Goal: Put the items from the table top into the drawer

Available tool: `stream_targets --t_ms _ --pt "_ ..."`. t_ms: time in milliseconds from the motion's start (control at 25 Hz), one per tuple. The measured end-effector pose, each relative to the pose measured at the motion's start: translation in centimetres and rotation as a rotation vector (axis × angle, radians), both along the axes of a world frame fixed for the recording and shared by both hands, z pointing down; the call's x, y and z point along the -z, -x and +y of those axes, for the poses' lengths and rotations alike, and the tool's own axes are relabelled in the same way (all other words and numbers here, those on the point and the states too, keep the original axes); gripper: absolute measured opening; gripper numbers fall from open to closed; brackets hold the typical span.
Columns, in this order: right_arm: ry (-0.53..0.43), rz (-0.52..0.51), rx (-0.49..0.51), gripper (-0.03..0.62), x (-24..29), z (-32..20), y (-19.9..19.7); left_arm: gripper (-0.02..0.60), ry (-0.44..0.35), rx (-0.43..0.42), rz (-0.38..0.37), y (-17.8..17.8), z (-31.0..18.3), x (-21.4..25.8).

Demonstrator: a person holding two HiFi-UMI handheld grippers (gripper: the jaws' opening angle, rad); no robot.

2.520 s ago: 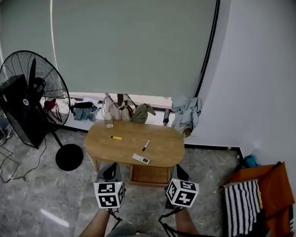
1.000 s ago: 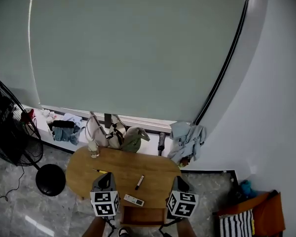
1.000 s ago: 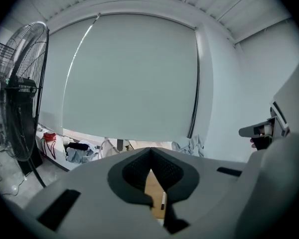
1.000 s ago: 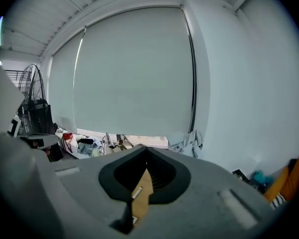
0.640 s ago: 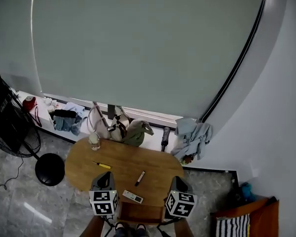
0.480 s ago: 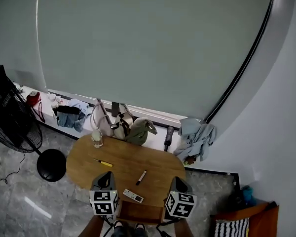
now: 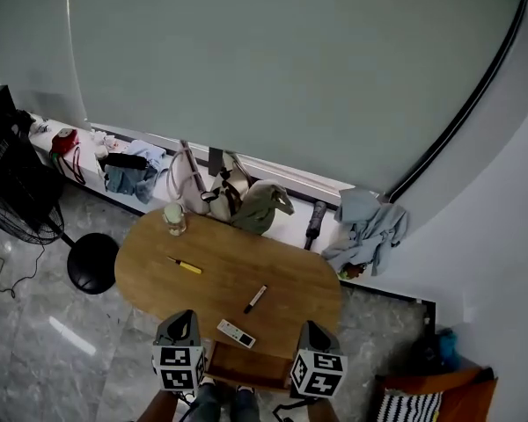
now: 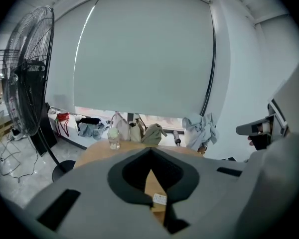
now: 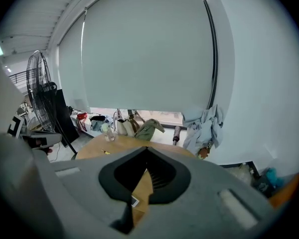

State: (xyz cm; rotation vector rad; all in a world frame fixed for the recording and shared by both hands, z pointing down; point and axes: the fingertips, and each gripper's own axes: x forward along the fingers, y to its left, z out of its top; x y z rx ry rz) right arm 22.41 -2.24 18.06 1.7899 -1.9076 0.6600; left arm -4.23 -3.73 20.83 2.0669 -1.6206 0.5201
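Wooden and oval, the desk (image 7: 290, 271) is filling more of the head view than it did half a second ago. Both grippers are sitting lower in that picture, with the person's legs (image 7: 218, 402) showing between them. The left gripper (image 7: 179, 322) and the right gripper (image 7: 311, 331) are hanging side by side at the desk's near edge, each with its jaws clenched on nothing.

The things on the desk are lying as before. A white remote (image 7: 236, 333) is resting near the front edge between the two grippers, with a black marker (image 7: 255, 299) just beyond it. A yellow pen (image 7: 186, 265) is lying further left, and a jar (image 7: 174, 219) is standing at the far left rim. The drawer (image 7: 246, 369) is showing under the near edge, and neither gripper is touching it.

The left gripper view is taking in the whole cage of the black fan (image 8: 27, 78), which the head view is cutting off at its left border. Both gripper views are hiding the marker behind their own bodies, while the remote is peeping through the slit below the meeting jaw tips.
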Motion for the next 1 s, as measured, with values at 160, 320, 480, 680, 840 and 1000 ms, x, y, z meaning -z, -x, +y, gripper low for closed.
stream_targets --t_ms 160,320,480,680,840,1000 --pt "0.064 -0.018 0.01 0.005 -4.6 0.4 0.1 0.002 0.046 0.033 0.004 0.1 0.9 -4.1" --pt "0.111 -0.031 0.037 0.005 -9.0 0.6 0.8 0.002 0.088 0.073 0.012 0.7 1.3 -8.7" --pt "0.153 -0.033 0.073 0.005 -14.2 0.7 1.5 0.002 0.114 0.101 0.013 0.6 1.2 -13.9" --pt "0.204 -0.043 0.104 0.005 -20.5 1.0 2.4 0.002 0.155 0.121 0.027 0.2 1.8 -20.4" --pt "0.247 -0.046 0.132 0.005 -24.9 1.5 3.1 0.002 0.2 0.132 0.022 0.3 3.0 -25.3" --pt "0.276 -0.034 0.157 0.005 -28.0 1.9 3.4 0.002 0.245 0.141 0.012 0.7 4.5 -29.1"
